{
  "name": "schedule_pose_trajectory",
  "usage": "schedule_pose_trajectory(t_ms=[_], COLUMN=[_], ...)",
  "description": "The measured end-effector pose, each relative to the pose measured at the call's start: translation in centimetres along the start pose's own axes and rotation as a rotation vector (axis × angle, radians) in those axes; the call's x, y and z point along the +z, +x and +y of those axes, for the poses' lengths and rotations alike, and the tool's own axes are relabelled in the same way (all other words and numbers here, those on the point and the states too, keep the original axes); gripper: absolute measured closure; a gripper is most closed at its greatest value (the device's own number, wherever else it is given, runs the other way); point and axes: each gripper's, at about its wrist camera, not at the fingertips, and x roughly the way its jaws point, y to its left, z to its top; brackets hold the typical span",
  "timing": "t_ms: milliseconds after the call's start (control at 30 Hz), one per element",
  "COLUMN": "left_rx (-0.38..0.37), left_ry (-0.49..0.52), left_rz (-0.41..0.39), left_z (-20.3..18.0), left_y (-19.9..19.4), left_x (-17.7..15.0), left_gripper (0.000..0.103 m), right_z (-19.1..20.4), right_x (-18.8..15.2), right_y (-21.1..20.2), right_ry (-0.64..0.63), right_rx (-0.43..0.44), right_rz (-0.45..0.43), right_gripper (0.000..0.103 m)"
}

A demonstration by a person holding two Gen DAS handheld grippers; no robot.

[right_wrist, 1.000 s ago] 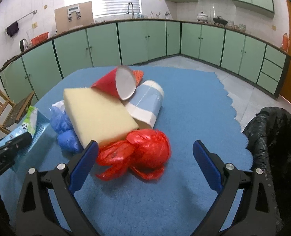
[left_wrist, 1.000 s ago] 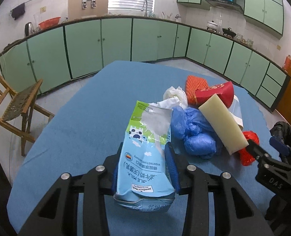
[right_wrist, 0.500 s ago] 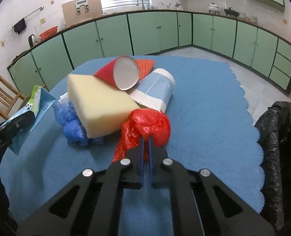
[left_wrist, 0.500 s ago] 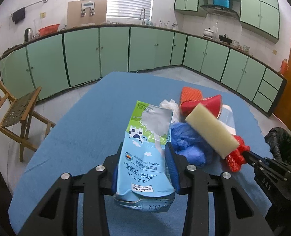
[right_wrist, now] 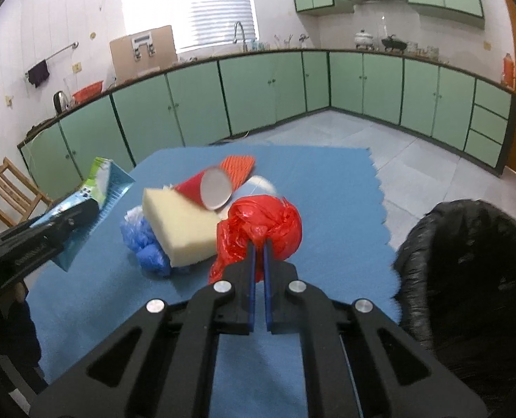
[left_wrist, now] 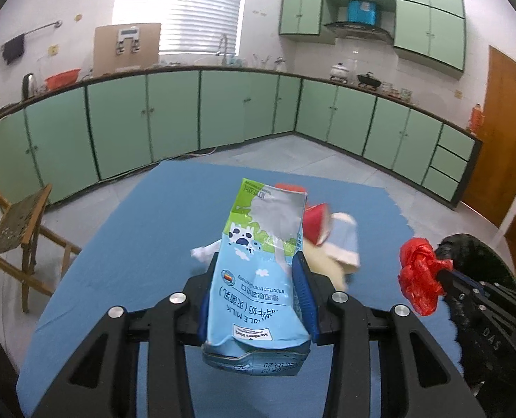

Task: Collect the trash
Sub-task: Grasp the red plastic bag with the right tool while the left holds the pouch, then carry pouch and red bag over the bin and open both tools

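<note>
The left tool (left_wrist: 258, 292) pinches the light-blue milk carton (left_wrist: 261, 264); the right tool (right_wrist: 259, 244) pinches the crumpled red plastic bag (right_wrist: 258, 226) near the black trash bag (right_wrist: 474, 278).

A crinkled glossy red plastic bag (right_wrist: 258, 223), a porous matt pale-yellow foam sponge (right_wrist: 177, 230) and a glossy printed milk carton (left_wrist: 261, 271) lie over matt blue felt-like table cloth (right_wrist: 327, 181).

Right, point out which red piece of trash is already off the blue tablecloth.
The crumpled red plastic bag, pinched in the right gripper; the red paper cup lies in the pile.
</note>
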Motion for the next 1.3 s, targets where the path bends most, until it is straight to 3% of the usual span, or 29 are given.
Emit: schedule_pose_trajectory(t_ms=[367,833,1067,1300], left_rx=[-0.148,-0.373,-0.467,-0.508], left_ry=[0.078,0.180,0.221,0.260], left_rz=[-0.011,-0.008,0.015,0.060], left_z=[-7.2,-18.6,-24.8,-29.1], left_y=[0.2,1.6,2.7,4.6], left_x=[1.7,2.0,1.2,-0.3], left_gripper=[0.063,0.063,0.063,0.063], right_z=[-5.7,-15.7,-20.3,-24.2], right_x=[0.7,-1.8,-4.4,-7.3], right_y=[-5.5,-10.8,-11.3,-10.3], right_ry=[0.060,0.157,0.204,0.271], right_rx=[-0.121,-0.345,-0.412,-0.448], right_rz=[-0.077,-0.103,-0.086,-0.041], right_gripper=[0.100,0.100,0.100,0.099])
